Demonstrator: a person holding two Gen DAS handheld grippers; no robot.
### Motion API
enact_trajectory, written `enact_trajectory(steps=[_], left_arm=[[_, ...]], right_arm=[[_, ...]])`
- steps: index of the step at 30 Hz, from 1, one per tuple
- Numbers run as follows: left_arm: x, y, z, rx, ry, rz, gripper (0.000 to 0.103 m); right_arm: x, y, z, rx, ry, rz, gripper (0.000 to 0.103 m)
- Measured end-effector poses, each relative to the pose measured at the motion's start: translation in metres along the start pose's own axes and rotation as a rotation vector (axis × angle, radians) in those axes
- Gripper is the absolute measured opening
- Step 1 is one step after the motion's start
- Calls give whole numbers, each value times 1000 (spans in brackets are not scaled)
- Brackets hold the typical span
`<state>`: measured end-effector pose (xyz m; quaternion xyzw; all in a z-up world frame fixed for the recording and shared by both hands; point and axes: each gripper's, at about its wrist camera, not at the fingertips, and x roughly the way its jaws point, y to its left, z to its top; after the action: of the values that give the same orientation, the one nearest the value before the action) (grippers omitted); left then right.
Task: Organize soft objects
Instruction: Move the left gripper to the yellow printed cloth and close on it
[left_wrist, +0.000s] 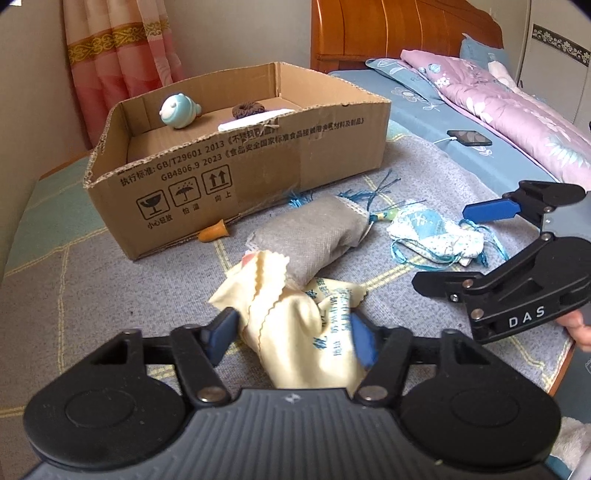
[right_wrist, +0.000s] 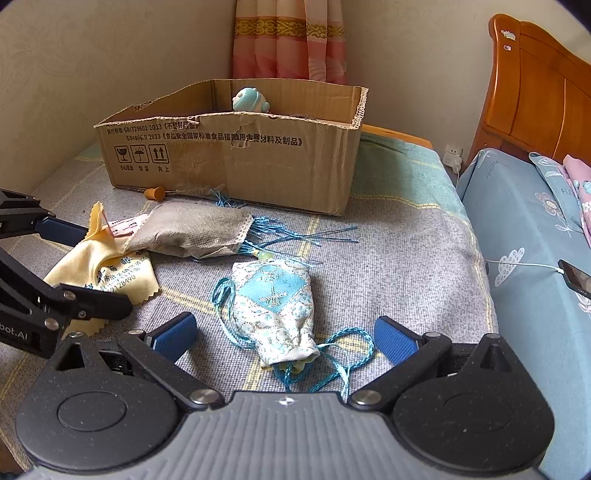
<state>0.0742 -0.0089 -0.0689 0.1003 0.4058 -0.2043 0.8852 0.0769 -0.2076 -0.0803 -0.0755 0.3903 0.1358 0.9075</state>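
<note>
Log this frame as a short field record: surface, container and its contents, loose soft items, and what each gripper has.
surface: grey blanket
container: cardboard box, open top
in box: blue fish toy, brown hair tie
loose: grey sachet, floral pouch, yellow cloth
left gripper: jaws closed on yellow cloth
right gripper: jaws open, either side of floral pouch

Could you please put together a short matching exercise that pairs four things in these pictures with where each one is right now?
Things:
1. blue toy
2. yellow cloth
3. floral pouch
4. phone

Places:
A. on the blue bedsheet, plugged into a white cable
B. inside the cardboard box
C. between the pads of the left gripper
D. lying in front of the open right gripper

Pairs: 1-B, 2-C, 3-D, 4-A
</note>
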Motion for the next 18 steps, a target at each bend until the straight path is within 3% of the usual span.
enact_trajectory(steps=[3,5,9,14,18], left_arm=[[-5,6,-1,-22,2,18,32],[-10,10,-3,-39,-4,24,29],[-29,11,-5,-28,-20,54,28],[-55,5,4,64,-95,73,29],[-43,7,-4,32,-15,-26,29]], right_arm=[[0,0,0,0,0,0,103],[0,0,0,0,-1,0,103],[0,0,0,0,-1,0,103],[0,0,0,1,-2,-1,103],[0,1,1,5,-1,-6,103]])
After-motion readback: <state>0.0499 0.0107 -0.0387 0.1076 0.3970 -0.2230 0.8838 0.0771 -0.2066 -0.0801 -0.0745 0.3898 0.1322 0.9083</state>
